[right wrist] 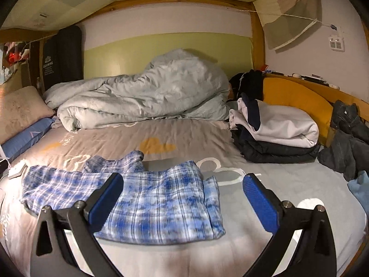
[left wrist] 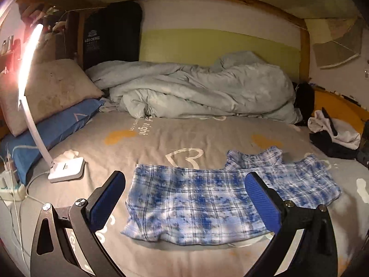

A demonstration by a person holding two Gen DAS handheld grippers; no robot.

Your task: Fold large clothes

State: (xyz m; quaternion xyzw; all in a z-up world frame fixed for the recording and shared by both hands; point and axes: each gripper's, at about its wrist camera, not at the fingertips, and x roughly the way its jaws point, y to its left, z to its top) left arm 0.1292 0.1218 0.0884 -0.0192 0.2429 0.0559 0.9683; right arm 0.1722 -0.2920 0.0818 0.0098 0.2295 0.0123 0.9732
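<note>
A blue-and-white checked cloth garment (left wrist: 207, 203) lies folded on the grey bed sheet (left wrist: 161, 138), and nothing holds it.

The left hand-held gripper (left wrist: 184, 184) and the right hand-held gripper (right wrist: 183, 185) both hang above it with jaws spread wide and empty. A rumpled pale grey quilt (right wrist: 143, 97) is piled at the far side of the bed. A stack of folded dark and white clothes (right wrist: 276, 133) sits well apart to the right. A lit white desk lamp (left wrist: 66, 166) stands on the sheet to the left.

One plaid shirt (left wrist: 207, 203), two pillows (left wrist: 46, 92), one duvet (left wrist: 196, 87), one lamp (left wrist: 66, 168).
</note>
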